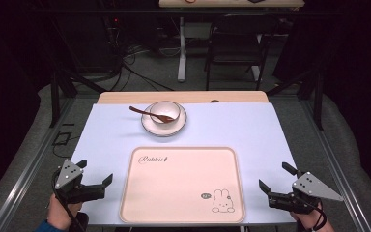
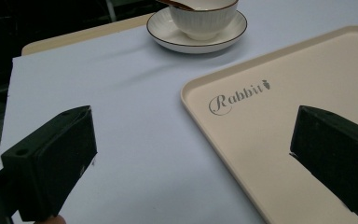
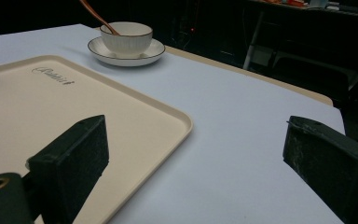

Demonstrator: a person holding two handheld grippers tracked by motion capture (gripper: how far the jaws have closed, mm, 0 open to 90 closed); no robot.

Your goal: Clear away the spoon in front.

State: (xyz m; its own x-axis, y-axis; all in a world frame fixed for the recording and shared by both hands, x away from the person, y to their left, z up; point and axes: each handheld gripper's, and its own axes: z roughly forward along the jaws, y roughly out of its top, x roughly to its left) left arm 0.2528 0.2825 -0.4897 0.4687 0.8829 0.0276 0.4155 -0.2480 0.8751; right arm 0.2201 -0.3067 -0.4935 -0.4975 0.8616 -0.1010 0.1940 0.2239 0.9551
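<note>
- Sitting in the middle of the table (image 1: 101, 130) is a big tan tray (image 1: 183, 186) with a bunny picture.
- Behind the tray, a white bowl (image 1: 165, 110) stands on a saucer (image 1: 149, 126), and a brown spoon (image 1: 142, 112) leans in the bowl.
- At the tray's left side is the left gripper (image 1: 96, 175), jaws wide apart, holding nothing.
- At the tray's right side is the right gripper (image 1: 276, 177), jaws also wide, holding nothing.

One tray (image 1: 182, 186), one bowl (image 1: 164, 111), one saucer (image 1: 147, 124), one spoon (image 1: 142, 112), two grippers: left (image 1: 97, 175), right (image 1: 276, 179). One chair (image 1: 236, 41) beyond the counter (image 1: 106, 130).
</note>
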